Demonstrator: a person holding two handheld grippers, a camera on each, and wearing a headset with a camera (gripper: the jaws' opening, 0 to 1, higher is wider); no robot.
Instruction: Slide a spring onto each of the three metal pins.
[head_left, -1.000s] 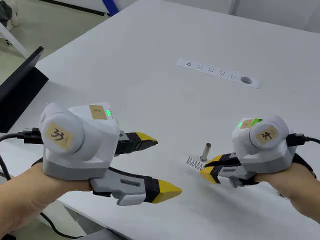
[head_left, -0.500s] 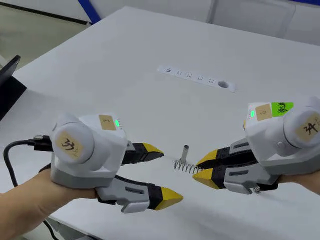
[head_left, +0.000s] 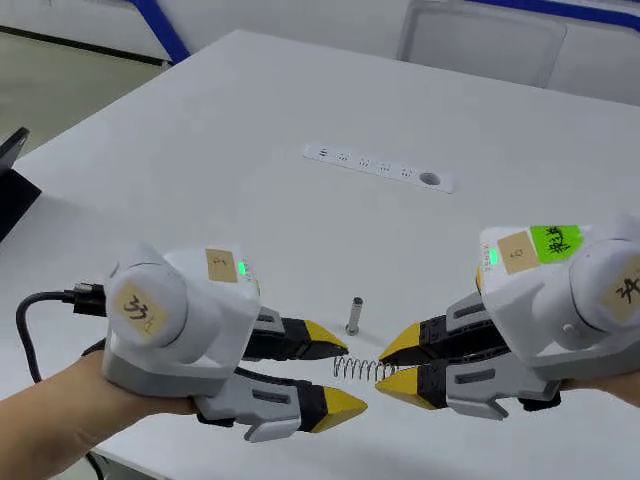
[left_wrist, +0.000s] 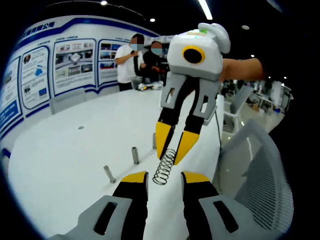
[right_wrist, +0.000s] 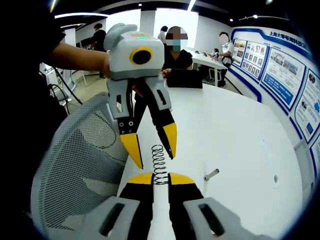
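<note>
The left gripper (head_left: 338, 372) sits at the lower left of the head view with its yellow-tipped jaws apart. The free end of the spring (head_left: 358, 368) lies between them; whether it touches either jaw cannot be told. From the lower right, the right gripper (head_left: 392, 363) pinches the spring's other end between nearly closed jaws and holds it roughly level. Just above the spring, near the frame's centre, a bare metal pin (head_left: 354, 315) stands upright on the white table (head_left: 250, 130). Higher up lies a white power strip (head_left: 378, 167), and a chair (head_left: 480, 35) stands at the top edge.
</note>
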